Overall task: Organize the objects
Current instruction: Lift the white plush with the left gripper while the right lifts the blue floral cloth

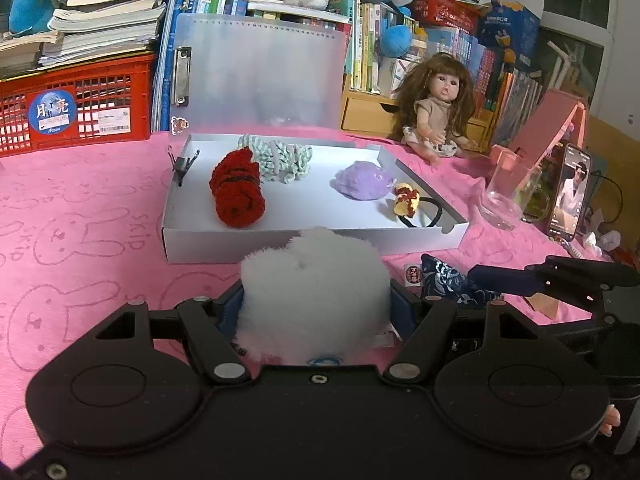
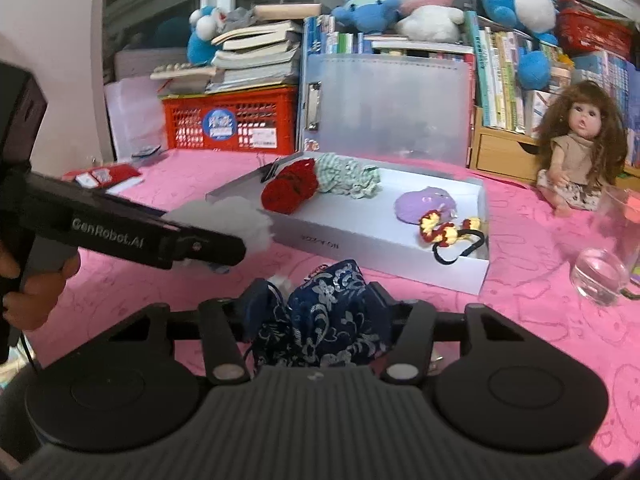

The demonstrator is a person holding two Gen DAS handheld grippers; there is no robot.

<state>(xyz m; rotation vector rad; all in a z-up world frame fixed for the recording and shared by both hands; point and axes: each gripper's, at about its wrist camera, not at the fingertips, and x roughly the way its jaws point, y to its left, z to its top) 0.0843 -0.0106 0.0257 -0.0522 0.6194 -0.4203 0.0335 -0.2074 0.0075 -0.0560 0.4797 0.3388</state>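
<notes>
Pink cloth (image 1: 80, 208), white tray (image 1: 200, 236) mid-frame (already half filled). My left gripper (image 1: 316, 300) clamps the white fluffy ball (image 1: 312, 276), my right gripper (image 2: 320, 312) pinches the navy pouch (image 2: 328, 312): both held ready for the tray

Open floor mid-tray (image 1: 312, 216) between red roll (image 1: 238, 192) and purple lump (image 1: 362, 180); glass (image 1: 506, 196) crowding right.

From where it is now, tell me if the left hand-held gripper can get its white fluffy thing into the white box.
Probably yes. The left hand-held gripper already grips the white fluffy thing just short of the white box, and the near middle floor looks bare between the red knit roll and the purple pouch.
</notes>
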